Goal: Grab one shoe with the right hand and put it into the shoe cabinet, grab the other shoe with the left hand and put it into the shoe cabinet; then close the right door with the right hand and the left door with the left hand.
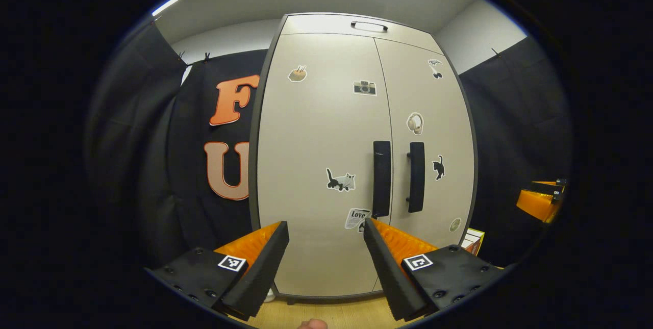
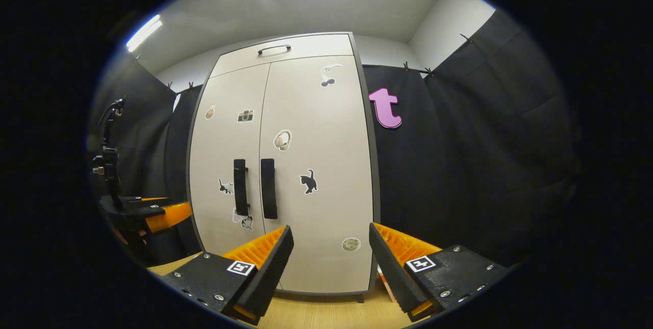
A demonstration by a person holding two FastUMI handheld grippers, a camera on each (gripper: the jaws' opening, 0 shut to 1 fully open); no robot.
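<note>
The shoe cabinet (image 1: 326, 166) stands upright on the wooden floor (image 1: 331, 313) against the black cloth wall; I see it fill the middle of the left gripper view and stand left of centre in the right gripper view (image 2: 285, 166). Both doors are closed: the left door (image 1: 316, 140) and the right door (image 1: 428, 130) meet at a narrow vertical seam. Above them runs a top panel (image 1: 352, 25) with a small handle (image 1: 369, 26). Each door carries a dark vertical handle beside the seam, the left door handle (image 1: 381, 178) and the right door handle (image 1: 416, 177) standing just apart. Stickers dot both doors, among them a camera (image 1: 365, 87) and a cat (image 1: 340, 180).

I hold the left claw (image 1: 326, 257) wide and empty, its fingers (image 1: 262, 262) pointing at the lower part of the left door without touching it. The right claw (image 2: 329, 262) is likewise wide and empty, aimed at the lower part of the right door (image 2: 319, 166). At the left edge of the right gripper view I see the left claw (image 2: 153, 214) from the side. The shoes cannot be seen behind the closed doors.
</note>
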